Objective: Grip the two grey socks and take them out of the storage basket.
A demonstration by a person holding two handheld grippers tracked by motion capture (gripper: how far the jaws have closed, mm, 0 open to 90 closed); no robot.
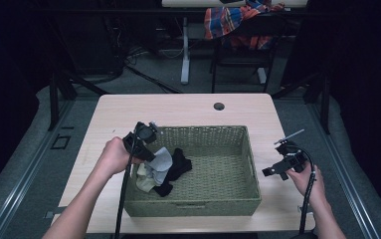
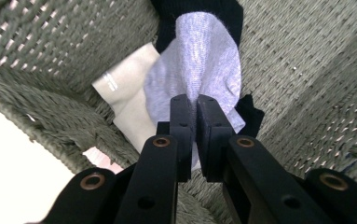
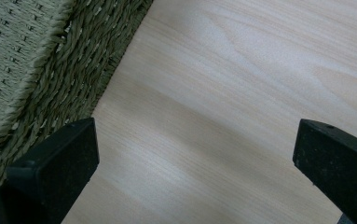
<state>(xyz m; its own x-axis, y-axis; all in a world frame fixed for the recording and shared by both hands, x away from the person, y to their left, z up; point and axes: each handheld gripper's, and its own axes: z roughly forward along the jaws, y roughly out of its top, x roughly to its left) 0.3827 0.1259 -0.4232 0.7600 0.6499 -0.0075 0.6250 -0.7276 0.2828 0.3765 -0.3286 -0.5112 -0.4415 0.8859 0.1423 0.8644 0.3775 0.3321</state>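
Observation:
A green woven basket (image 1: 228, 137) sits mid-table and holds a small heap of socks at its left end. My left gripper (image 1: 154, 158) is shut on a light grey sock (image 1: 162, 160), which hangs lifted from its jaws (image 2: 199, 65). Under it lie a cream sock (image 2: 129, 88) (image 1: 143, 181) and a black sock (image 1: 178, 167) (image 2: 199, 11). My right gripper (image 1: 272, 172) stands open to the right of the basket, over bare wood (image 3: 223, 116), with nothing between its fingers (image 3: 59, 163). The basket's outer wall (image 3: 50, 60) runs along the left of the right gripper view.
The pale wooden table (image 1: 188, 109) has a cable hole (image 1: 219, 106) near its far edge. Beyond it stand a table leg (image 1: 184, 50) and a chair draped with a plaid cloth (image 1: 238, 22). Dark floor surrounds the table.

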